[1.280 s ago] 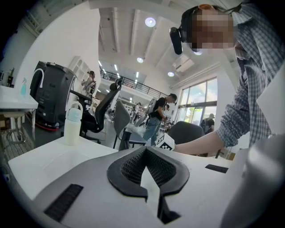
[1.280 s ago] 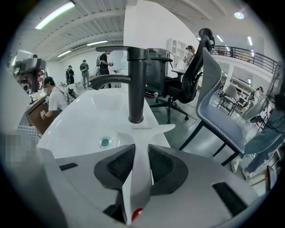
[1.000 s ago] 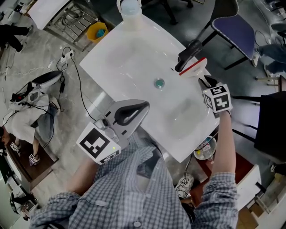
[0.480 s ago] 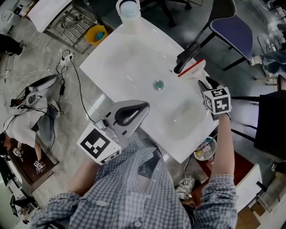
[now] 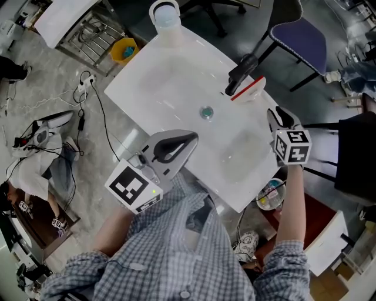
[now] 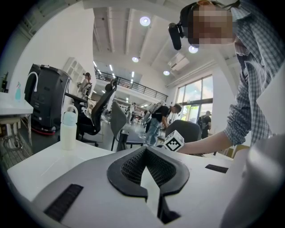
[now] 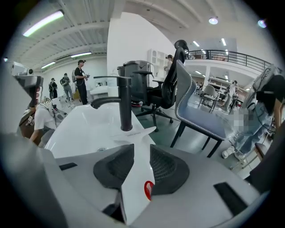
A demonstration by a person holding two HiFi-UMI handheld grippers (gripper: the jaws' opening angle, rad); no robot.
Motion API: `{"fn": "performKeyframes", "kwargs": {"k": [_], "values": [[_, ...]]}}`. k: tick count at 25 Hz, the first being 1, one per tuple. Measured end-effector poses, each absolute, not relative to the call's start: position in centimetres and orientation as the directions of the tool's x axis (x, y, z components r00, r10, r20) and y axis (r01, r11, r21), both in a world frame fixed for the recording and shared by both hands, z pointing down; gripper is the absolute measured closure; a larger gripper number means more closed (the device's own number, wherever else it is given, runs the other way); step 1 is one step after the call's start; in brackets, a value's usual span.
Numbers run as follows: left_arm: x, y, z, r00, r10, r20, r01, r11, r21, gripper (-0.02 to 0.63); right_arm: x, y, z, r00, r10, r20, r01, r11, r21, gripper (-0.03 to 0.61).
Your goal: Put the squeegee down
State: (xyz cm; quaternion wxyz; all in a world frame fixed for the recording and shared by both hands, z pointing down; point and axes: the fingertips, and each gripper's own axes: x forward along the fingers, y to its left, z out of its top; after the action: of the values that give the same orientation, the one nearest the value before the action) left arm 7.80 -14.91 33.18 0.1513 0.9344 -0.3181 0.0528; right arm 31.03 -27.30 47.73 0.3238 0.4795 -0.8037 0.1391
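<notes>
The squeegee (image 5: 249, 89), white with a red blade edge, lies on the white sink's rim (image 5: 176, 44) next to the black faucet (image 5: 241, 72). My right gripper (image 5: 275, 113) hovers just below and right of it, apart from it. In the right gripper view its jaws are closing slightly; the handle (image 7: 133, 178) shows in the gap between them, and the pads do not press on it. The blade (image 7: 133, 132) rests at the faucet's foot (image 7: 126, 127). My left gripper (image 5: 191, 139) sits at the sink's near edge, shut on nothing (image 6: 144, 150).
A drain (image 5: 206, 111) sits mid-basin. A pale water bottle (image 5: 166, 14) stands at the far corner. A blue chair (image 5: 299, 38) is beyond the faucet. A yellow bucket (image 5: 123, 50) and cables lie on the floor at left, and a clear container (image 5: 271, 195) at the sink's near right.
My right gripper has pulled back from the squeegee toward the lower right and lifted. The squeegee stays beside the faucet. The left gripper has not moved.
</notes>
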Motion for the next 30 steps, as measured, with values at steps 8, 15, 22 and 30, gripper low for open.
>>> {"fn": "performKeyframes", "kwargs": {"k": [8, 15, 22, 30], "values": [[7.9, -14.7, 32.5, 0.799, -0.572, 0.187, -0.602, -0.764, 0.233, 0.607, 30.6, -24.2, 40.4, -0.315, -0.847, 0.429, -0.931, 0.364, 0.033, 0.557], [8.8, -14.7, 31.5, 0.807, -0.567, 0.164, -0.591, -0.778, 0.215, 0.607, 29.7, -20.6, 35.3, -0.310, -0.898, 0.313, -0.945, 0.326, 0.001, 0.560], [9.0, -14.7, 30.5, 0.815, -0.561, 0.147, -0.580, -0.790, 0.198, 0.607, 29.9, -17.3, 32.1, -0.254, -0.936, 0.242, -0.967, 0.254, -0.034, 0.563], [10.0, -14.6, 29.1, 0.832, -0.542, 0.116, -0.554, -0.814, 0.173, 0.607, 30.1, -14.4, 30.1, -0.194, -0.961, 0.199, -0.981, 0.192, -0.030, 0.565]]}}
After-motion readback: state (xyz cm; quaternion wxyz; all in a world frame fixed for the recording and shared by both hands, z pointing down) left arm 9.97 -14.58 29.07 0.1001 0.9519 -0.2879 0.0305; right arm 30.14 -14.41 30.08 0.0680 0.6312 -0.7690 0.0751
